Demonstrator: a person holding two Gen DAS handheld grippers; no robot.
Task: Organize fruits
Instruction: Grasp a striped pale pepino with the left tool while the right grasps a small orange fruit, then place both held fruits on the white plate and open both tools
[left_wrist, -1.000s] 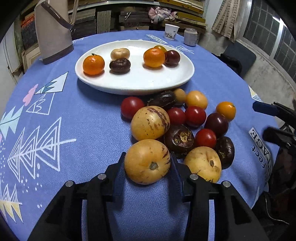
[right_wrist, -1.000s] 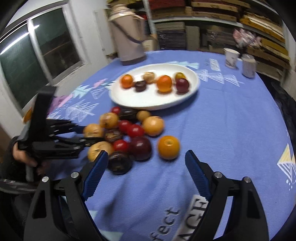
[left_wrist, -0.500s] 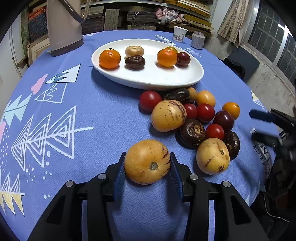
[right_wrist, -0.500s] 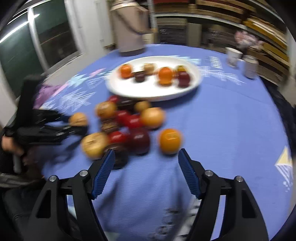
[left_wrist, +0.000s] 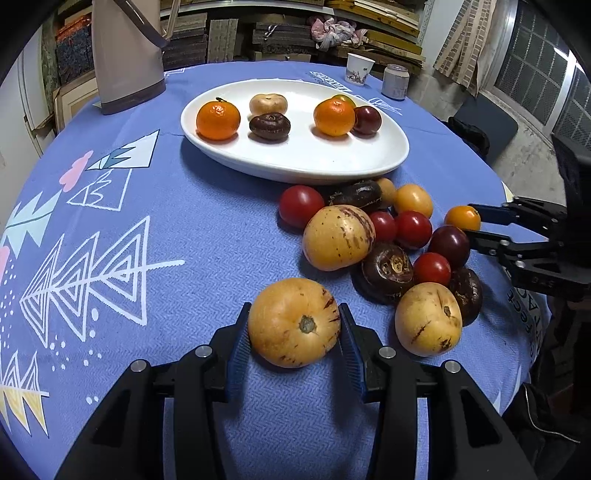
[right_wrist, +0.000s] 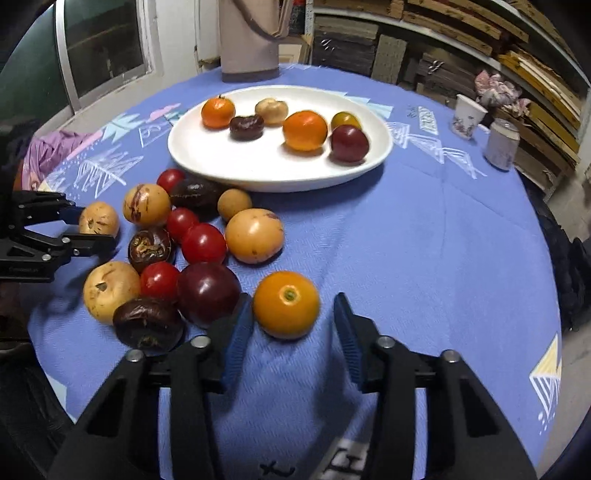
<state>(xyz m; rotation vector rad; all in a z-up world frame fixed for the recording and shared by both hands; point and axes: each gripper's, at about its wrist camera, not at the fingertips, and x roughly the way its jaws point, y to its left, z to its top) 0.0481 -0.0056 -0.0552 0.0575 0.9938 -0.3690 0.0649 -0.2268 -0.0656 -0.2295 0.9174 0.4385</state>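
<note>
My left gripper (left_wrist: 293, 332) is shut on a yellow speckled melon-like fruit (left_wrist: 293, 321), with both blue pads against its sides, just left of the fruit pile (left_wrist: 388, 236) on the blue cloth. My right gripper (right_wrist: 291, 306) is closing around a small orange fruit (right_wrist: 286, 304); its left pad is at the fruit's side and a gap shows at the right pad. The same orange fruit (left_wrist: 462, 218) sits at that gripper's tips (left_wrist: 476, 227) in the left wrist view. A white oval plate (left_wrist: 295, 162) beyond holds several fruits, two of them oranges.
A tall beige jug (left_wrist: 125, 55) stands behind the plate, with a paper cup (left_wrist: 358, 68) and a can (left_wrist: 395, 81) at the far right. Red, dark and yellow fruits crowd the pile (right_wrist: 184, 236). The table's edge lies close under both grippers. Shelves line the back wall.
My right gripper has come down and forward onto the orange fruit, and its jaws have narrowed from wide apart. The left gripper has kept its hold and drawn the yellow fruit slightly away from the pile.
</note>
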